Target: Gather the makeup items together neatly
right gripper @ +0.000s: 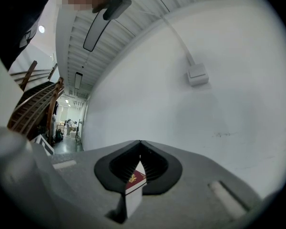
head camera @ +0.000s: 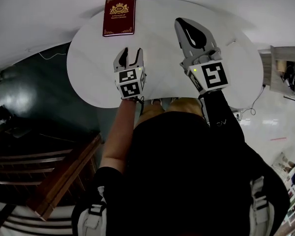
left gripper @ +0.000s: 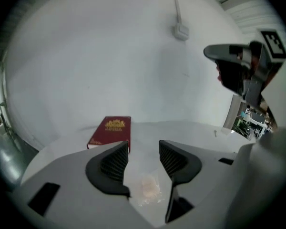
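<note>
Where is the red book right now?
In the head view the book lies flat at the far left edge of the table, beyond the left gripper.

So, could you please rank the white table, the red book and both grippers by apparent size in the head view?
1. white table
2. right gripper
3. left gripper and red book: about alike, so unranked. Both grippers sit nearer the camera, which inflates them.
</note>
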`<state>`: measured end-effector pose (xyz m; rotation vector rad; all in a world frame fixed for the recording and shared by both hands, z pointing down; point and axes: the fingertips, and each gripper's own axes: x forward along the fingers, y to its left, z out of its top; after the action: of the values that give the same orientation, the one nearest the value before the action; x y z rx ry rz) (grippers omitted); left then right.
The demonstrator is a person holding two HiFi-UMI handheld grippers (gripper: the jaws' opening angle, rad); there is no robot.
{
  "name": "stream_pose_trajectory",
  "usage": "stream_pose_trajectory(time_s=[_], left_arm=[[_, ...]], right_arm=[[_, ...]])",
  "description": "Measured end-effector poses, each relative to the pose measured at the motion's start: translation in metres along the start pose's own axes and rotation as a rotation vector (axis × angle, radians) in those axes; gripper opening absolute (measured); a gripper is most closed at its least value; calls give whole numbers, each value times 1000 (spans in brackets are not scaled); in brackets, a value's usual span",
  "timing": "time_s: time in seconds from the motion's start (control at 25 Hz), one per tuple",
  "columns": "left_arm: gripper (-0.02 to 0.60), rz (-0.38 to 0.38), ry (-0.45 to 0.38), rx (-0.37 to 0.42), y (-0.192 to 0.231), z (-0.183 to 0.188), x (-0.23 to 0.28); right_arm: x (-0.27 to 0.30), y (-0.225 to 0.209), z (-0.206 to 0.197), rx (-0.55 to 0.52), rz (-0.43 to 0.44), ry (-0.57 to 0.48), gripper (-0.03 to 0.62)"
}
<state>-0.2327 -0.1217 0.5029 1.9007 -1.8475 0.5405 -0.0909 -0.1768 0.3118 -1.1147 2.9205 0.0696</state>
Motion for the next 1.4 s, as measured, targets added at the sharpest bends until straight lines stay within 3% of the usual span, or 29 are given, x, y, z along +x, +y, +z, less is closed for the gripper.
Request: stream_pose_trajectory(time_s=[0.28,0.44,0.6,0.8,1.0,1.2,1.4], left_arm=[[207,17,-300,181,11,122,-77],[207,7,-413,252,13,160,-106],[207,-88,-430,286,3,162,-101],[206,-214,-443,306,-38,169,-91],[206,-319,-444,292,-101,182,-81],[202,-406,-451,306,-171,193,-64],[202,-495,-455,327,-249,198,-48]], right_arm=[[12,18,28,-12,6,-89,5],[13,29,20,-32,-12,-21,5],[14,36,22,-6,-71,-38,5],[-12,23,42,-69,-125,-126,5],[-53,-26,44,-44,-222,-127,5],[-102,-91,36,-57,-346,-35,5],[-156,-143,36,-76,-426,-32,5]])
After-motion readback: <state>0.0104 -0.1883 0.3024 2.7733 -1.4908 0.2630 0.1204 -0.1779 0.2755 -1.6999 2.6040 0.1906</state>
